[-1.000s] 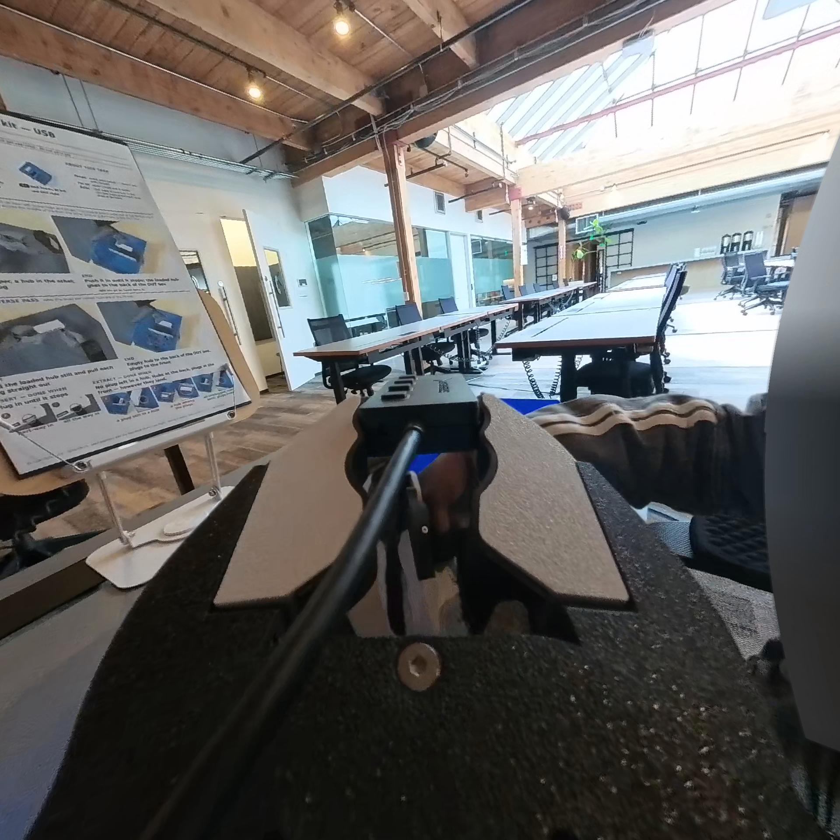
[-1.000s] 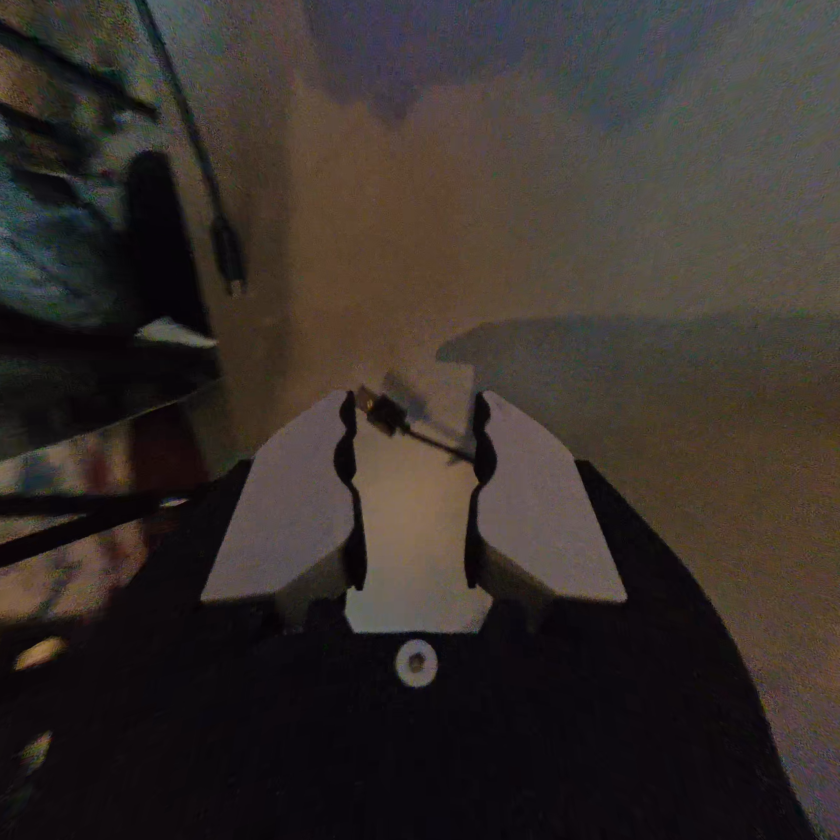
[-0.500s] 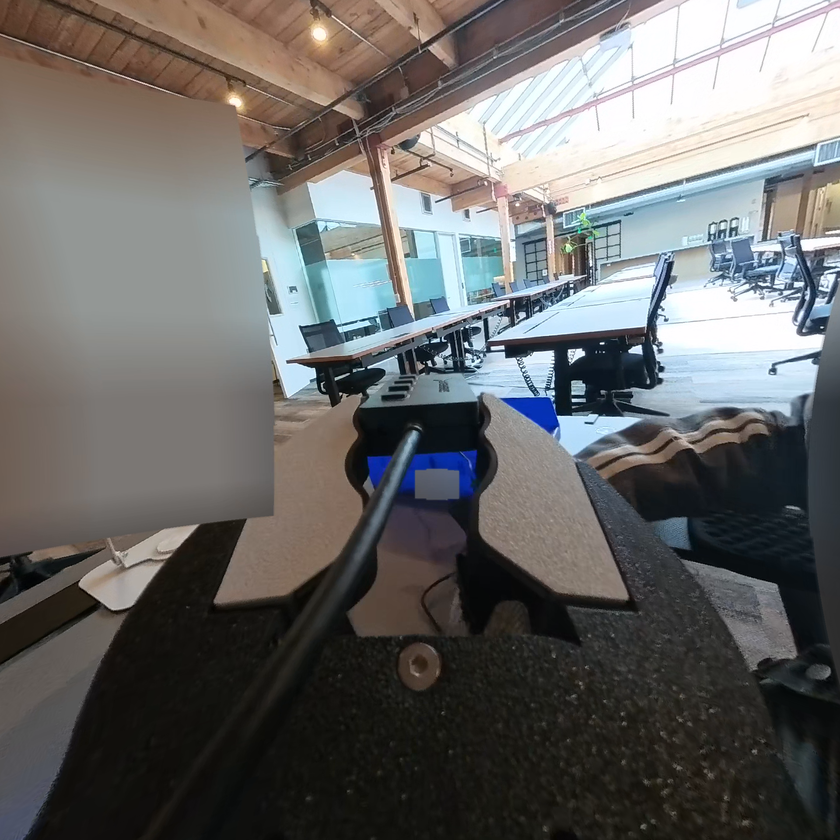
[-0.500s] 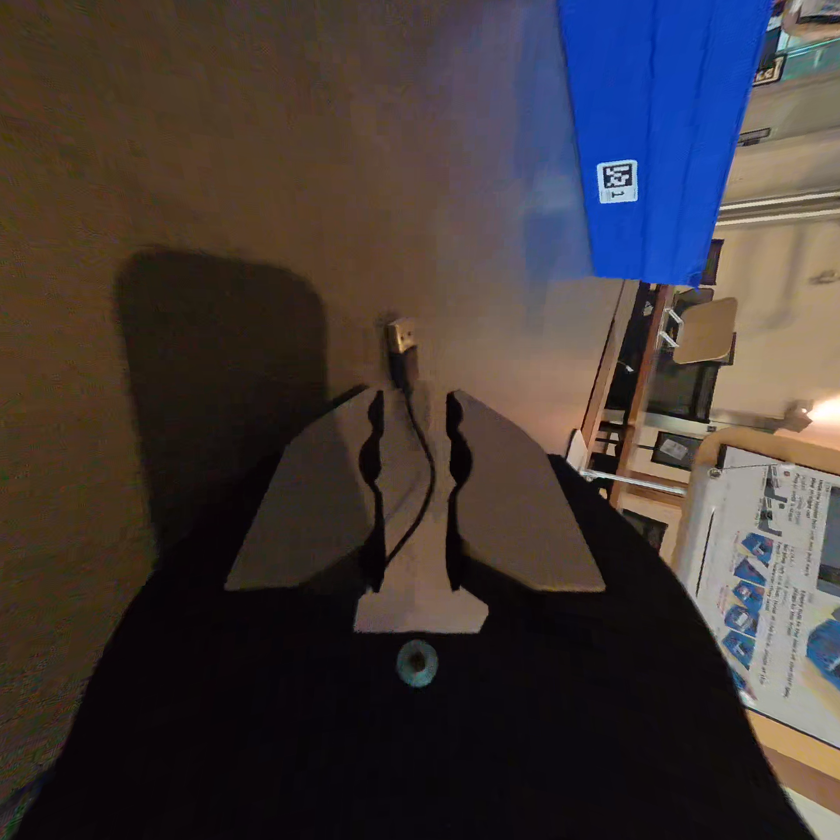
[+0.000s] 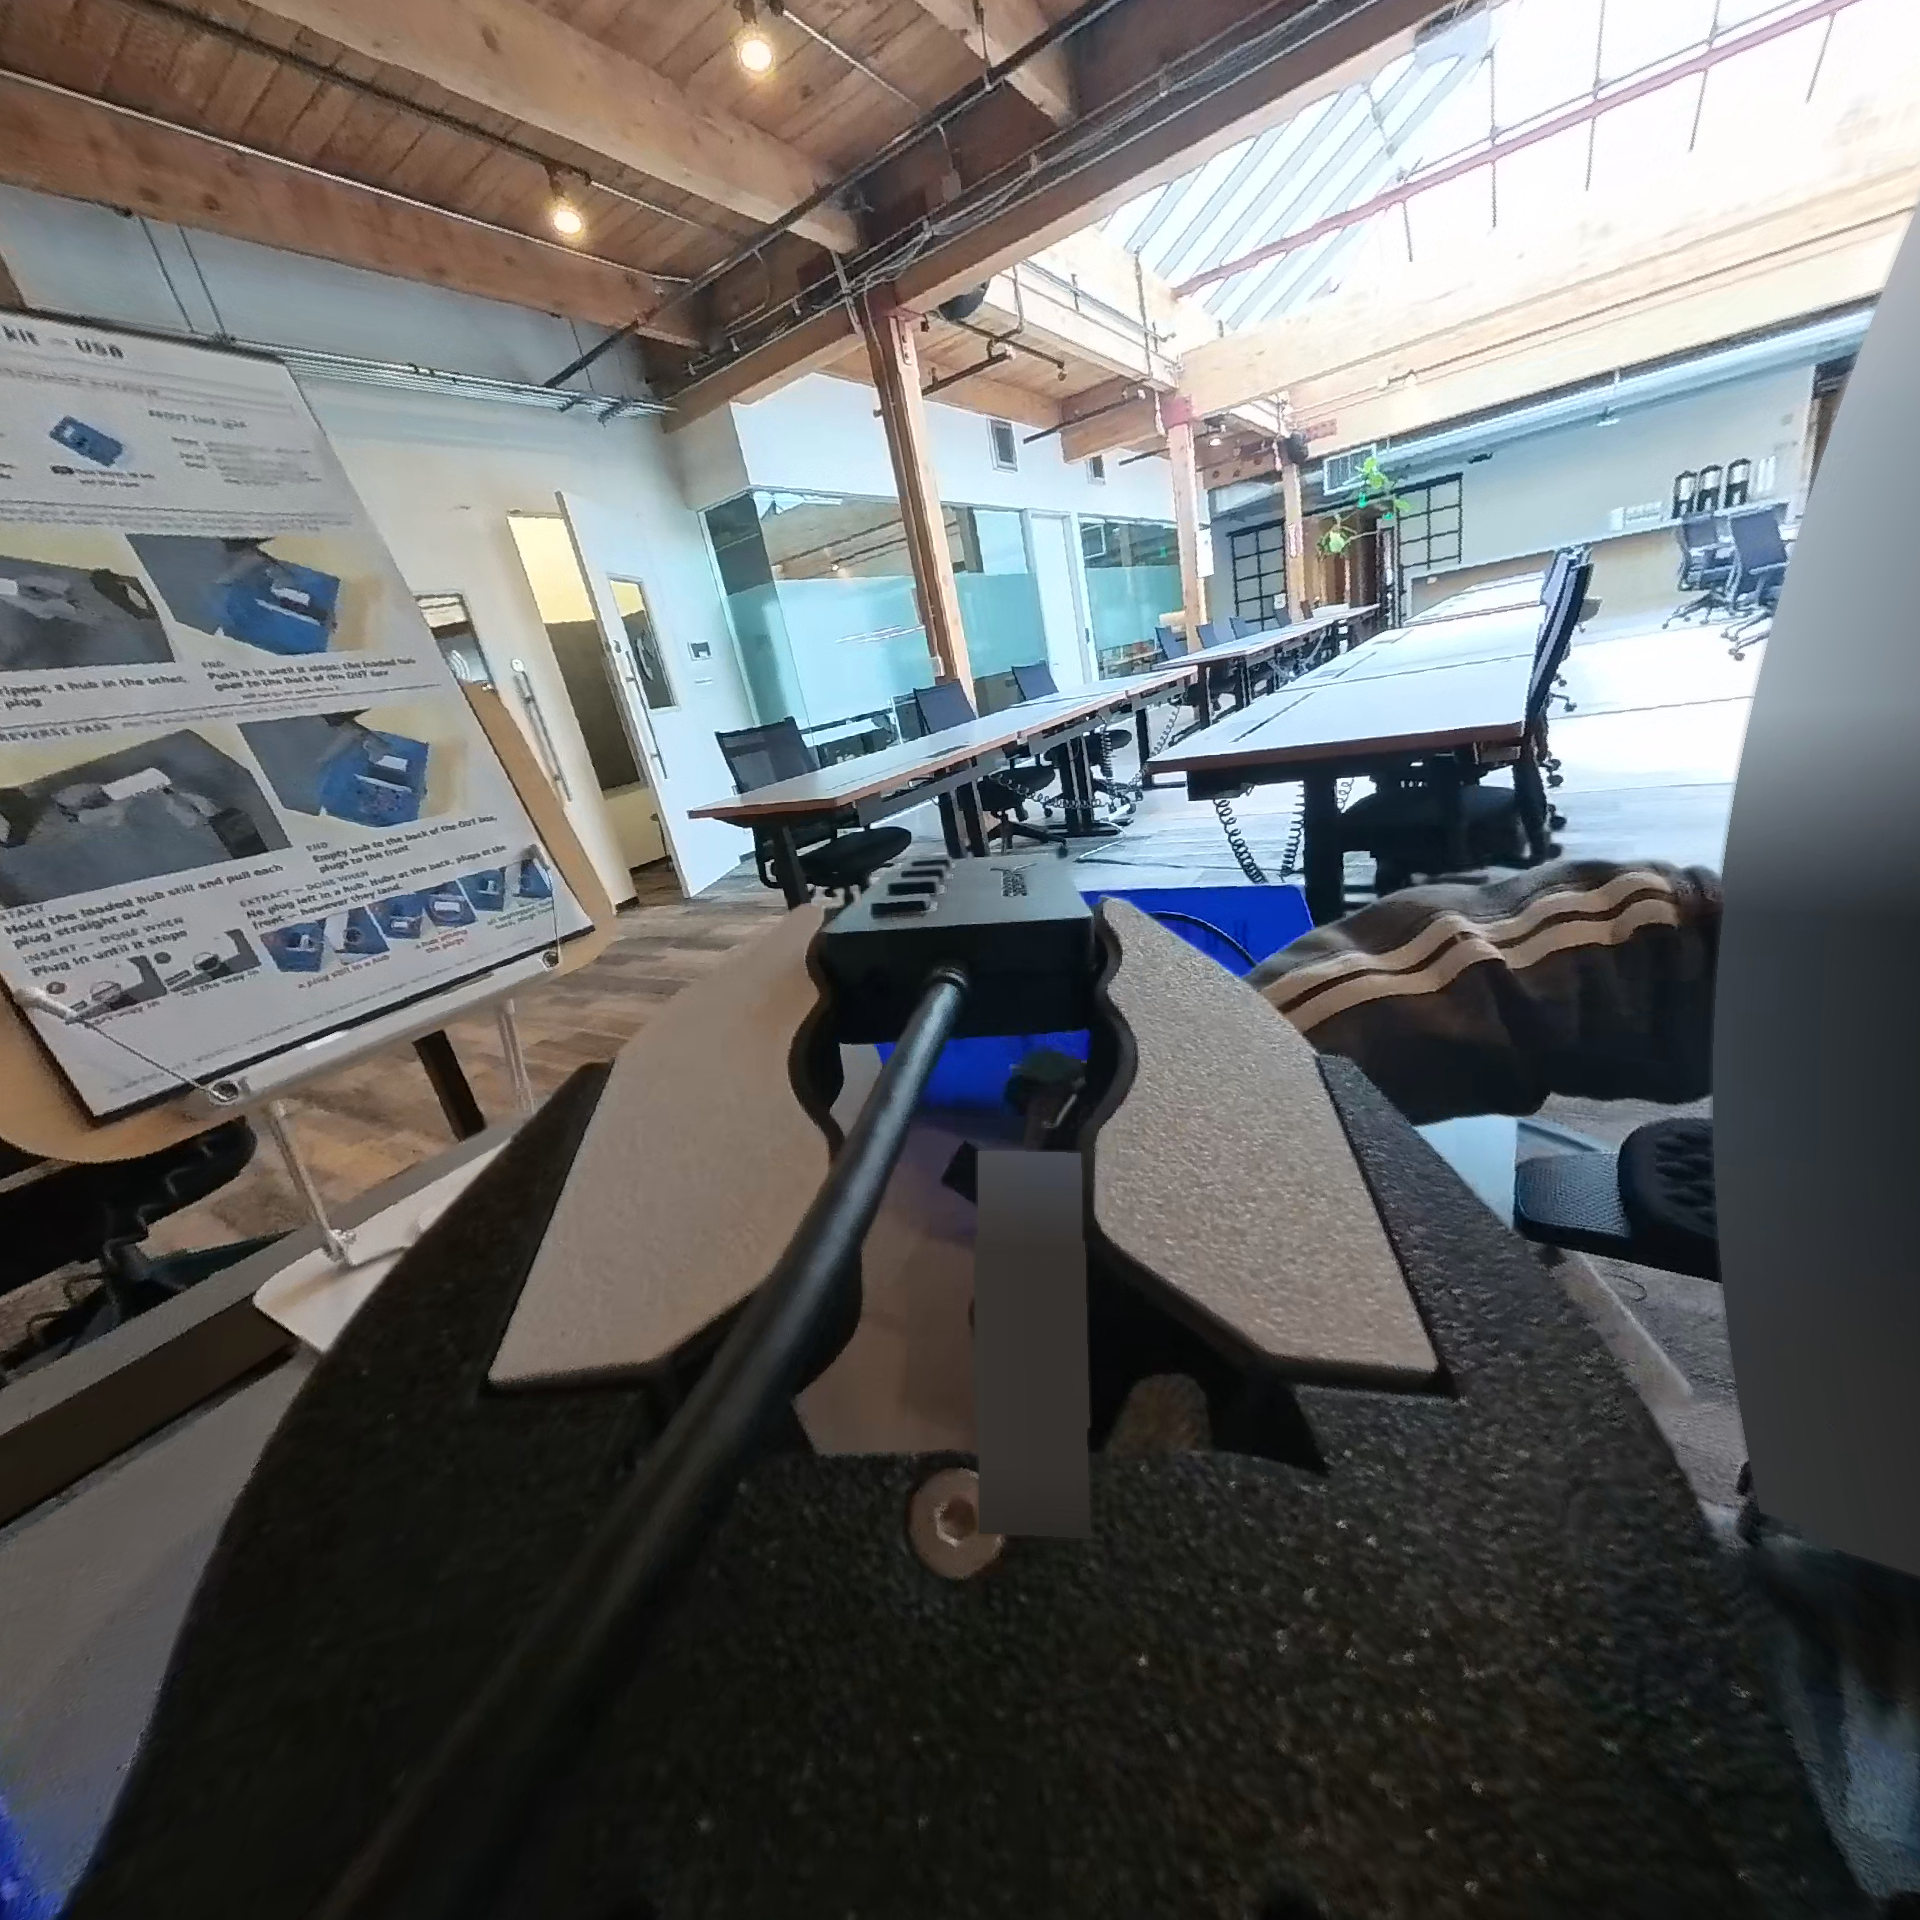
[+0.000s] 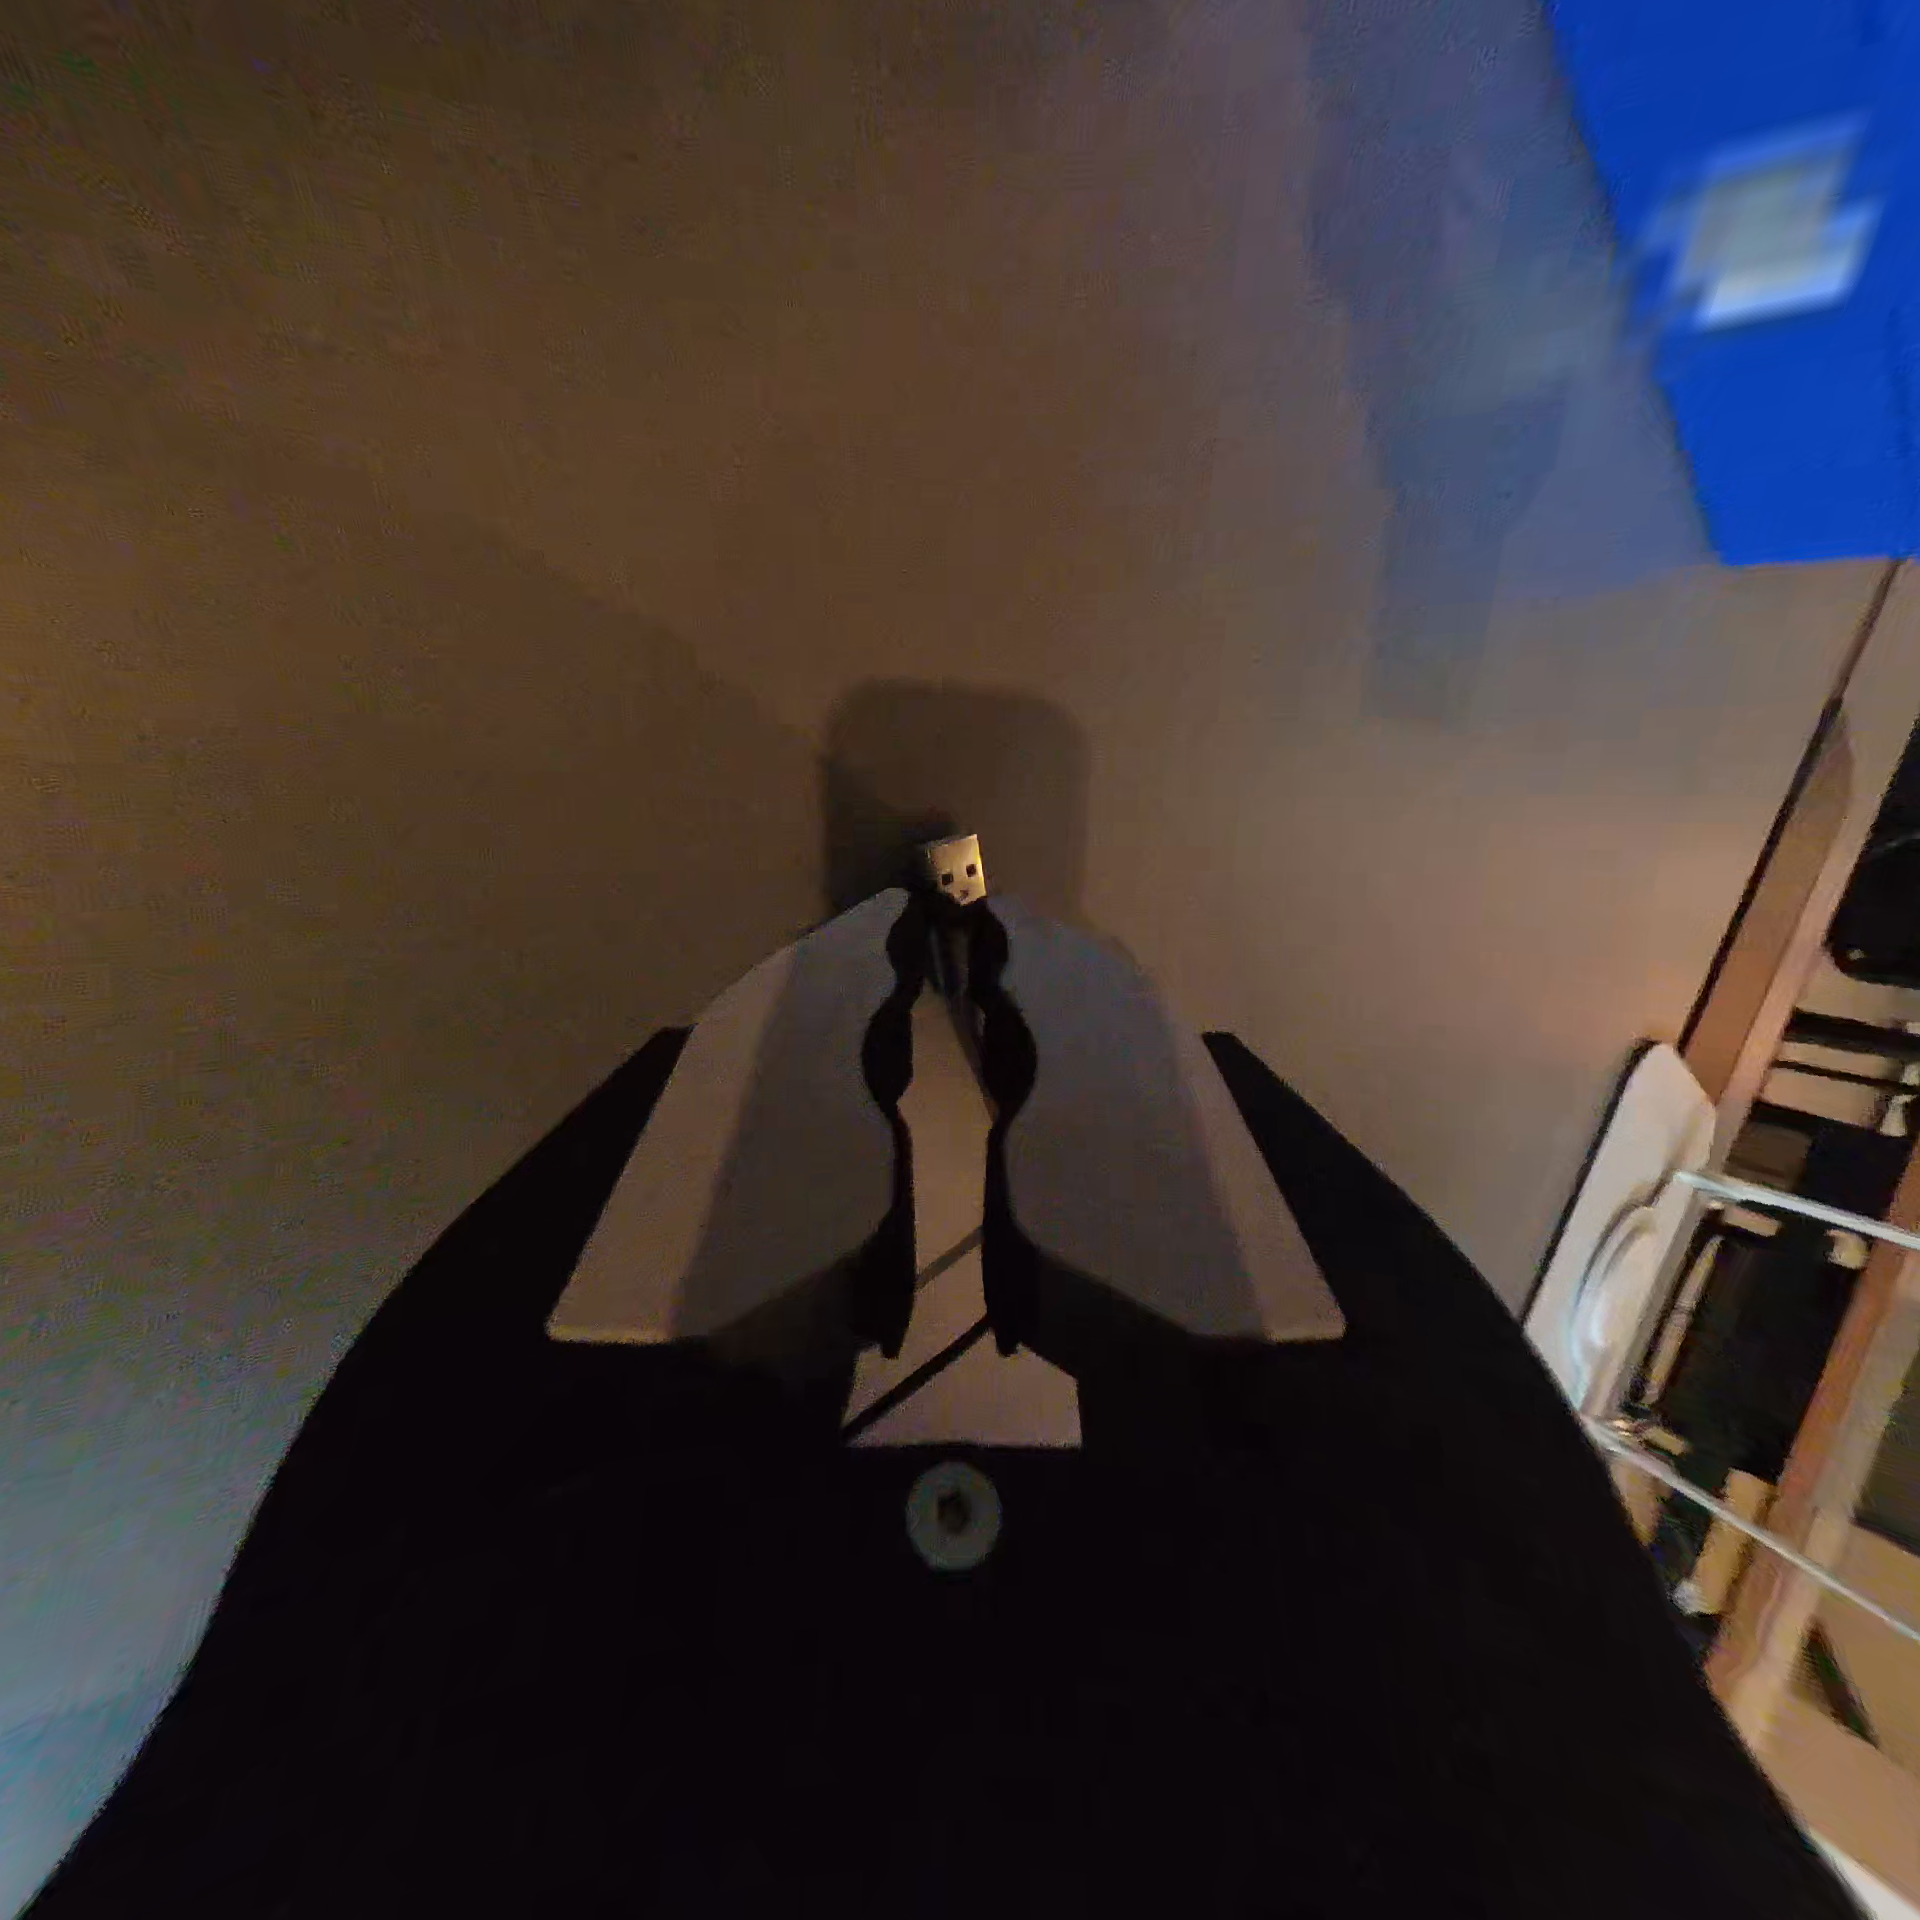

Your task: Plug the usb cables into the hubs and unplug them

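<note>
In the left wrist view my left gripper (image 5: 961, 935) is shut on a black USB hub (image 5: 956, 914), held level above the table with several ports on top. The hub's thick black cable (image 5: 862, 1143) runs back between the fingers toward the camera. A small black piece (image 5: 1044, 1070) shows just under the hub. In the right wrist view my right gripper (image 6: 948, 914) is shut on the black body of a USB plug (image 6: 956, 868). The plug's metal tip sticks out past the fingertips, and its thin cable (image 6: 940, 1268) trails back between the fingers over the table (image 6: 520, 623).
An instruction board (image 5: 208, 675) stands on a wire stand at the left. A blue bin (image 5: 1195, 914) sits behind the hub and also shows in the right wrist view (image 6: 1766, 260). A person's striped sleeve (image 5: 1475, 977) reaches in from the right. The stand's base (image 6: 1621, 1247) is at the right. Some 25 cm of space lies between my two pairs of fingers.
My right gripper has closed on the USB plug, which lay loose on the table between the open fingers. My left gripper has kept its hold on the hub.
</note>
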`<state>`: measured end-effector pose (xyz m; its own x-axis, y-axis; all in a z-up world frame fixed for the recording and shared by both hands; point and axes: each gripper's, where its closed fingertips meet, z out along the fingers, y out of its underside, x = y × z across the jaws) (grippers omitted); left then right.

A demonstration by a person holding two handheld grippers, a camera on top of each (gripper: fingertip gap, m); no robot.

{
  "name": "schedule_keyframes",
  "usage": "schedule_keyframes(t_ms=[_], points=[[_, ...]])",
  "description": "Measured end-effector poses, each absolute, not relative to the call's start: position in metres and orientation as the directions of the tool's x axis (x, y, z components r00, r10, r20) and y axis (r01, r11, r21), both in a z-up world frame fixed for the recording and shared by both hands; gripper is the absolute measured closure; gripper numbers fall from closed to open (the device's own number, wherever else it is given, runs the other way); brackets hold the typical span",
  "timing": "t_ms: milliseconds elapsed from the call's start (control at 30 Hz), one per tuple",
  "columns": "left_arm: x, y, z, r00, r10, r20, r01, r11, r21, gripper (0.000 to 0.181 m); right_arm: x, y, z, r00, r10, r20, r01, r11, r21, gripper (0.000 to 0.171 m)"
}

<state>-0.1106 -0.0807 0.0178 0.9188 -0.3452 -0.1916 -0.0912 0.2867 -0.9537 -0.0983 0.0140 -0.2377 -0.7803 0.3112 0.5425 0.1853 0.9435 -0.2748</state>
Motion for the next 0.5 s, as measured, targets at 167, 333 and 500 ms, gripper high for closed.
schedule_keyframes(t_ms=[167, 333, 500], points=[[-0.113, -0.086, 0.022, 0.917, -0.34, -0.207, -0.099, 0.309, -0.946, 0.137, -0.112, 0.009, -0.172, -0.616, 0.581, 0.532, 0.235, 0.78, -0.58, 0.167], [-0.122, -0.088, 0.023, 0.924, -0.345, -0.165, -0.052, 0.312, -0.949, 0.137, -0.076, 0.064, 0.009, -0.3, 0.915, 0.269, 0.094, 0.309, -0.946, 0.171], [-0.116, -0.092, 0.03, 0.919, -0.35, -0.181, -0.059, 0.334, -0.941, 0.137, -0.034, 0.058, 0.099, -0.457, 0.886, -0.079, 0.121, -0.026, -0.992, 0.171]])
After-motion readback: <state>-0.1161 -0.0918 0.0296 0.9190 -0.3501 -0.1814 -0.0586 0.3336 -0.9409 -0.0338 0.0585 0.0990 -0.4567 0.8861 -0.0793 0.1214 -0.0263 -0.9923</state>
